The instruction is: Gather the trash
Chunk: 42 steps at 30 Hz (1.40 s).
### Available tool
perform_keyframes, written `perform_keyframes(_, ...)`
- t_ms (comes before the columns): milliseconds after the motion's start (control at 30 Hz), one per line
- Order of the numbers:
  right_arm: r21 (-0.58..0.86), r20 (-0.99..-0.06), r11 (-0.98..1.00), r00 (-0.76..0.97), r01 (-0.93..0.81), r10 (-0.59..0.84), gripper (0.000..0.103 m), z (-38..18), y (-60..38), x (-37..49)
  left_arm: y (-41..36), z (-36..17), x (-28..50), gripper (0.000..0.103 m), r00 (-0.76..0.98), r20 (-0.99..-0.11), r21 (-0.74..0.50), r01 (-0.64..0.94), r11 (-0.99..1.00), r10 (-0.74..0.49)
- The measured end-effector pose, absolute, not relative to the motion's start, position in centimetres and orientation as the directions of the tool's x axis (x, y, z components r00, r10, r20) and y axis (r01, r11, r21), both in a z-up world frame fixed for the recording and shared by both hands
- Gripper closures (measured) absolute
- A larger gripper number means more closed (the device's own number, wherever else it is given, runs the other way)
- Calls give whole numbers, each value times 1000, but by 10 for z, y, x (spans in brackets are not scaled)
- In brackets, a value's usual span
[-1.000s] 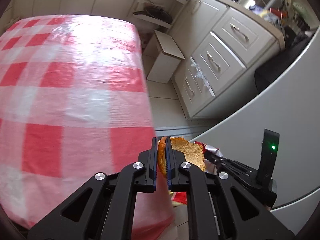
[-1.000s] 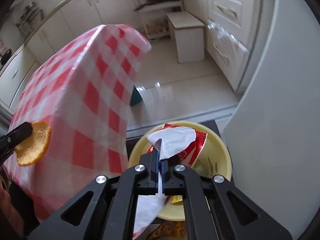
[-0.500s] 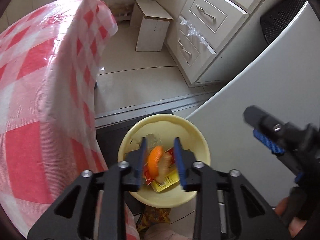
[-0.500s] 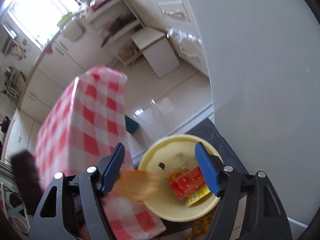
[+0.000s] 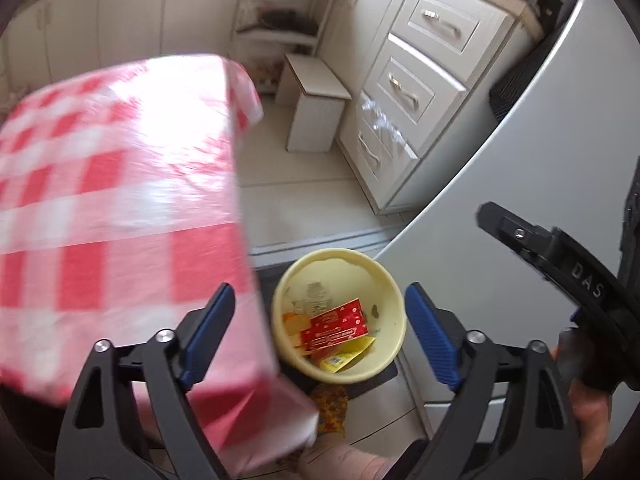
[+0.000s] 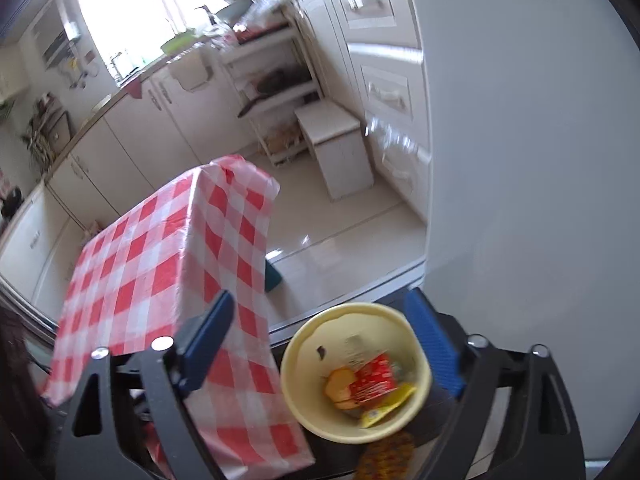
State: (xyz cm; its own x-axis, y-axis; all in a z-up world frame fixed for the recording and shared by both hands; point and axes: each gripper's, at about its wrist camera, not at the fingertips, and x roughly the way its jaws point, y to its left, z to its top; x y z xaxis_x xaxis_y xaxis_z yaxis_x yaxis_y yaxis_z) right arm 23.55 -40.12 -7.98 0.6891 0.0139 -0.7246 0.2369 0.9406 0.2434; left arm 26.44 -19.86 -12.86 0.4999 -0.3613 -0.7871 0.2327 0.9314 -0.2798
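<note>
A pale yellow bowl sat on the floor beside the checked table, holding a red wrapper, a yellow packet and an orange peel.

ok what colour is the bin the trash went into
Pale yellow: the round bin on the floor beside the table, clearest in the left wrist view.

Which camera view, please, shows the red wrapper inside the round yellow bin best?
The left wrist view: the red wrapper is sharp there, its full length visible. The right wrist view shows it blurred and foreshortened.
</note>
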Motion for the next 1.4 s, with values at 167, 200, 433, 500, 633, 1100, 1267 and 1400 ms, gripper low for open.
perform_keyframes(167,152,-644,954,758,257,-102,7,-51,-373,169,-174,-96,218,8,567,-770,-170,258,951,-292)
perform_keyframes(200,124,-630,955,766,268,-132,7,-47,-364,152,-169,-90,207,8,580,-766,-140,268,953,-276)
perform_keyframes(433,112,-601,955,784,275,-156,7,-26,-327,75,-136,-56,141,8,647,-729,-37,290,956,-224)
perform_keyframes(500,100,-601,962,786,254,-145,7,-15,-317,62,-128,-48,127,8,661,-720,-20,285,958,-212)
perform_keyframes(633,121,-595,966,796,228,-114,7,7,-302,43,-109,-33,98,8,672,-706,-29,289,957,-224)
perform_keyframes(1100,129,-648,971,759,199,-70,7,-11,-249,-5,-72,-15,35,8,719,-678,3,209,978,-152)
perform_keyframes(1267,127,-635,973,770,192,-69,7,-10,-244,-10,-68,-15,30,8,728,-671,9,197,980,-140)
perform_keyframes(1400,126,-639,973,766,192,-68,7,-12,-242,-13,-69,-14,28,8,732,-667,14,199,980,-139)
